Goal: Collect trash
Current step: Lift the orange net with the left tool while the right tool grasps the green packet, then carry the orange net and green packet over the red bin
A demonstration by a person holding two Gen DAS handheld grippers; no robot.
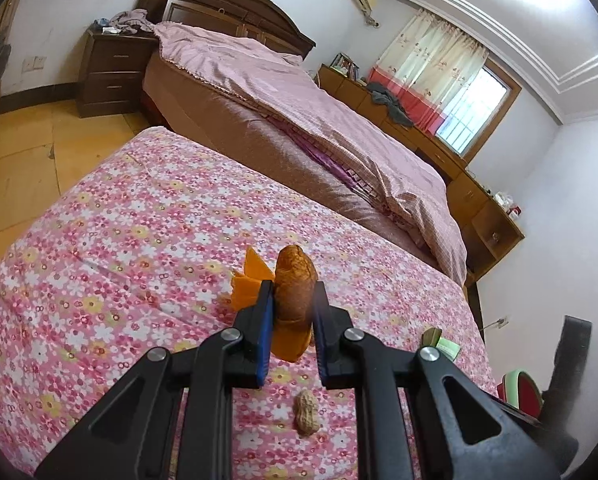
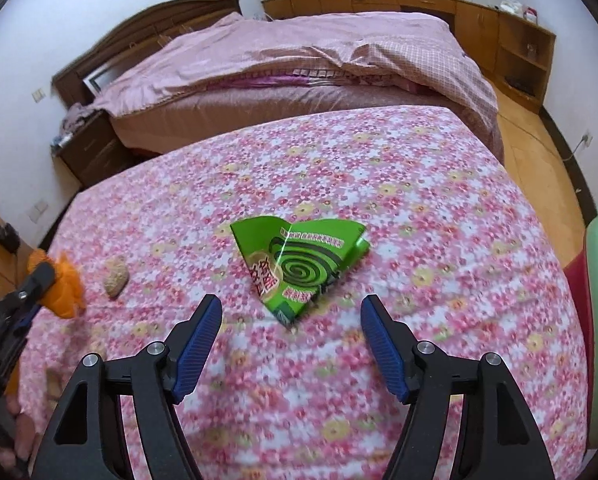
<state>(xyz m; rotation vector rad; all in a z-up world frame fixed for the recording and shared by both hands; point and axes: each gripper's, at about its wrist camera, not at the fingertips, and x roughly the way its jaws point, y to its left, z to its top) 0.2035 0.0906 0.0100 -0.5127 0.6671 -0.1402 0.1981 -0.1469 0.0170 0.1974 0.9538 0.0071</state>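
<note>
Left gripper (image 1: 293,300) clamped on an orange peel (image 1: 295,294); peanut shell (image 1: 307,412) loose on the floral table (image 1: 119,220) just below the fingers. Right gripper (image 2: 291,322) spread wide, empty, with the green carton scrap (image 2: 299,264) at centre frame just beyond the fingertips. Likely light, stiff, flat card: best pinched at the raised folded edge. Spiral coil graphic clear; printed characters unreadable.

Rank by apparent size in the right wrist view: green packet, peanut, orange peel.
1. green packet, clearly largest.
2. orange peel, partly hidden by the left hand-held gripper, so its full size is unsure.
3. peanut, smallest.
</note>
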